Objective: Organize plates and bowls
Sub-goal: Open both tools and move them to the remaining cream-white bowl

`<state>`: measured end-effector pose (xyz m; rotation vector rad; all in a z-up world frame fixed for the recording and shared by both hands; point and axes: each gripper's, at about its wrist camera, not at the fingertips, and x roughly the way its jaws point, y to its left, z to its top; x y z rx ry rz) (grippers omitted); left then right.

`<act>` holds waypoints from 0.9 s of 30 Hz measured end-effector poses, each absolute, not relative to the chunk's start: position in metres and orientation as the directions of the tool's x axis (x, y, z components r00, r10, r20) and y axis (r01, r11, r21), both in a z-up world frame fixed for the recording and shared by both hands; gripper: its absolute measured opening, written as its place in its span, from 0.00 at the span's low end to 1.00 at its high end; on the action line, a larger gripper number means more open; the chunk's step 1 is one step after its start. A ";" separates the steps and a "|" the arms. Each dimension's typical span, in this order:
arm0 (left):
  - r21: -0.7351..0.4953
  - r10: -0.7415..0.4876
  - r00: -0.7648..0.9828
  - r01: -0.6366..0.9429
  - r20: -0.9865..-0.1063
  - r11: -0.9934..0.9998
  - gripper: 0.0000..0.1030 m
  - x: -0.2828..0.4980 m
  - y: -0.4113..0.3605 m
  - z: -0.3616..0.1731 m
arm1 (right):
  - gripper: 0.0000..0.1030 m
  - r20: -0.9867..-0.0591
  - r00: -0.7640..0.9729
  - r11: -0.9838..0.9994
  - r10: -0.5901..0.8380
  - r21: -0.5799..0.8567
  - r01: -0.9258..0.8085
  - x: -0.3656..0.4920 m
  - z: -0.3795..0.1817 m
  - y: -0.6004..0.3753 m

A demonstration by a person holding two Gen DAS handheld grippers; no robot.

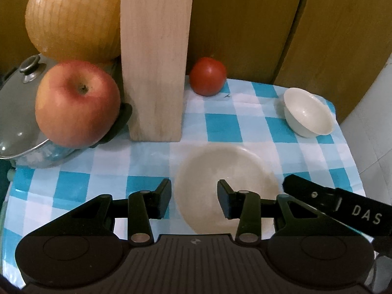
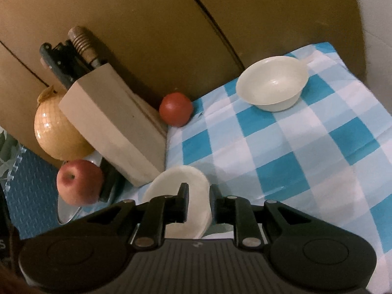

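Cream ceramic is filling the middle of my left view: the plate [image 1: 225, 183] is lying on the blue-and-white checked tablecloth [image 1: 220, 127] near the table's front edge. My left gripper [image 1: 194, 198] is hanging over it with its jaws standing wide, one finger over the cloth and one over the plate, holding nothing. My right gripper [image 2: 198, 202] is reaching in from the right side, its narrow jaws pinching the plate's [image 2: 193, 186] rim between them. The small white bowl [image 1: 308, 115] is sitting well apart, near the table's far right corner. Along the far edge, a tomato [image 1: 207, 76] is resting just beside a wooden knife block [image 1: 156, 73]. At the left edge I am seeing an apple [image 1: 77, 103] lying on a lidded pot [image 1: 19, 120], with a netted yellow melon [image 1: 73, 17] behind.
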<state>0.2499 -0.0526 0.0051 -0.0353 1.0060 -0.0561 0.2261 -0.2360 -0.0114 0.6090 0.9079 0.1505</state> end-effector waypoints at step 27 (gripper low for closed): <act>-0.059 -0.147 0.539 0.177 -0.830 0.982 0.73 0.278 -0.142 0.012 | 0.28 -0.706 0.690 0.801 0.160 0.501 0.327 0.234 -0.007 -0.345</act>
